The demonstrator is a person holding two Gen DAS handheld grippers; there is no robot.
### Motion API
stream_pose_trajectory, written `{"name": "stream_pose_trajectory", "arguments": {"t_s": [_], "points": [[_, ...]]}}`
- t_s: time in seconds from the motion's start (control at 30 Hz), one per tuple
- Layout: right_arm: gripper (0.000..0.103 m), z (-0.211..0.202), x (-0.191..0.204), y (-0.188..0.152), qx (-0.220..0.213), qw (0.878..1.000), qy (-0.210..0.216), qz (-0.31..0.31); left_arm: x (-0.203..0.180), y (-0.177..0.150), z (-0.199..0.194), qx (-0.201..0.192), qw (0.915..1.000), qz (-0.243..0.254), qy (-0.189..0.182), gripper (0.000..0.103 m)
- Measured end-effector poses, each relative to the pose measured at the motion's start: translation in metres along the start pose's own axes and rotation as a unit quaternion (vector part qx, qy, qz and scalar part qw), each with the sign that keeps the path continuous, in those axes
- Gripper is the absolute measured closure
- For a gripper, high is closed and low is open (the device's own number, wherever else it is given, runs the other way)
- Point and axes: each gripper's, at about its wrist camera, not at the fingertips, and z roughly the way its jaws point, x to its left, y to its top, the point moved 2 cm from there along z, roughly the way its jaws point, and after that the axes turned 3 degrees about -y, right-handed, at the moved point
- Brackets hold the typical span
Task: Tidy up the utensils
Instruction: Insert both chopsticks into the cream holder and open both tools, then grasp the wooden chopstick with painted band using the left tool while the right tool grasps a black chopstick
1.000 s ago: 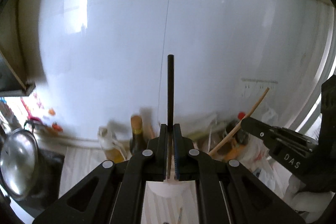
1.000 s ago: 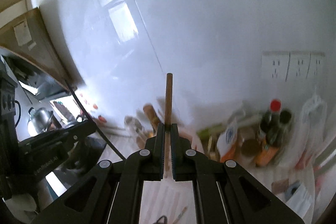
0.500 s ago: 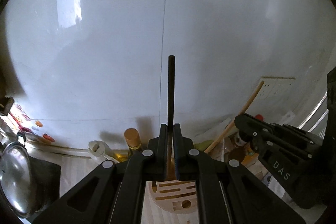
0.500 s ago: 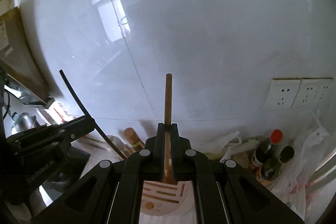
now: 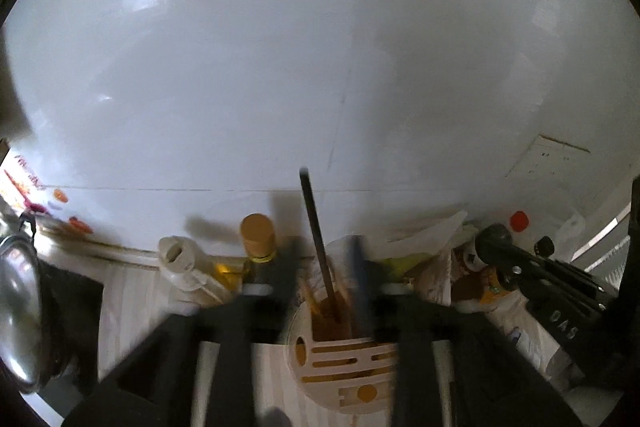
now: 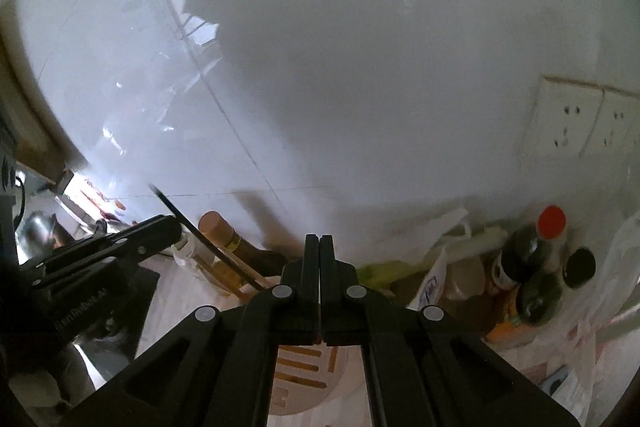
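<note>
A round wooden utensil holder with a slotted top stands on the counter right below my left gripper. Its blurred jaws are opening, and the thin black utensil handle stands tilted between them with its lower end in the holder's large hole; the pads do not press on it. My right gripper is shut above the same holder, with nothing showing between its fingers. From the right wrist view the black handle rises beside the left gripper.
A brown-capped bottle and a white bottle stand behind the holder against the white tiled wall. A steel pot is at the left. Dark bottles, one red-capped, and plastic bags crowd the right, below wall sockets.
Both grippers have come down over the holder. The left jaws have opened off the black handle, which now leans in the holder. The wooden stick no longer shows in the right gripper.
</note>
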Motion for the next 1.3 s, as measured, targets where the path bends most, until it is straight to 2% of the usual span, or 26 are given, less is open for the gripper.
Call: {"name": "stream_pose_trajectory", "arguments": {"t_s": [0.03,0.07,0.1,0.13,0.17,0.2,0.23,0.27,0.37,0.47,0.57,0.67,0.8,0.9,0.97,1.0,1.07,1.2,1.3], "points": [[0.102,-0.001,-0.006,-0.003,0.002,1.0,0.001,0.009,0.004,-0.002,-0.005,-0.012,0.9999,-0.004,0.007,0.027],[0.101,-0.002,-0.011,-0.006,0.004,1.0,-0.001,0.013,0.006,-0.004,-0.01,-0.022,0.9996,-0.005,0.013,0.017],[0.1,-0.003,-0.016,-0.009,0.005,1.0,-0.006,0.018,0.009,-0.006,-0.015,-0.032,0.9993,-0.004,0.02,0.017],[0.093,-0.006,-0.022,-0.014,0.006,1.0,-0.007,0.025,0.011,-0.01,-0.019,-0.038,0.999,-0.003,0.025,0.016],[0.082,-0.01,-0.027,-0.02,0.008,0.999,-0.013,0.029,0.014,-0.016,-0.022,-0.039,0.9988,-0.003,0.03,0.008],[0.076,-0.011,-0.03,-0.024,0.008,0.999,-0.016,0.032,0.016,-0.022,-0.025,-0.041,0.9985,-0.004,0.036,0.002],[0.065,-0.015,-0.035,-0.031,0.008,0.999,-0.021,0.037,0.017,-0.028,-0.027,-0.043,0.9982,-0.003,0.041,0.0],[0.059,-0.018,-0.039,-0.04,0.01,0.999,-0.027,0.039,0.018,-0.037,-0.03,-0.045,0.9975,0.001,0.055,0.0],[0.054,-0.023,-0.05,-0.063,0.021,0.998,-0.041,0.045,0.021,-0.066,-0.029,-0.034,0.9972,-0.001,0.067,0.0],[0.054,-0.022,-0.06,-0.097,0.046,0.996,-0.05,0.052,0.021,-0.101,-0.022,-0.005,0.9977,-0.011,0.066,0.0],[0.054,-0.01,-0.073,-0.141,0.091,0.992,-0.062,0.062,0.016,-0.141,-0.004,0.039,0.997,-0.01,0.066,0.0],[0.054,0.004,-0.086,-0.182,0.133,0.986,-0.072,0.072,0.008,-0.186,0.015,0.084,0.9932,0.007,0.08,0.0],[0.054,0.022,-0.1,-0.231,0.184,0.976,-0.079,0.08,-0.01,-0.241,0.045,0.145,0.9838,0.043,0.096,0.0],[0.059,0.034,-0.109,-0.262,0.217,0.969,-0.077,0.084,-0.022,-0.273,0.066,0.186,0.9761,0.062,0.093,0.003],[0.065,0.042,-0.113,-0.276,0.234,0.966,-0.076,0.084,-0.029,-0.291,0.079,0.209,0.9713,0.071,0.089,0.015],[0.066,0.047,-0.116,-0.284,0.242,0.963,-0.077,0.085,-0.031,-0.297,0.084,0.22,0.969,0.074,0.085,0.017],[0.068,0.051,-0.119,-0.293,0.252,0.961,-0.075,0.087,-0.033,-0.312,0.096,0.241,0.964,0.079,0.079,0.028],[0.068,0.054,-0.115,-0.302,0.263,0.958,-0.052,0.097,-0.039,-0.332,0.114,0.269,0.9556,0.093,0.076,0.045],[0.068,0.059,-0.108,-0.307,0.272,0.956,-0.023,0.108,-0.047,-0.331,0.113,0.256,0.9595,0.099,0.063,0.057]]}}
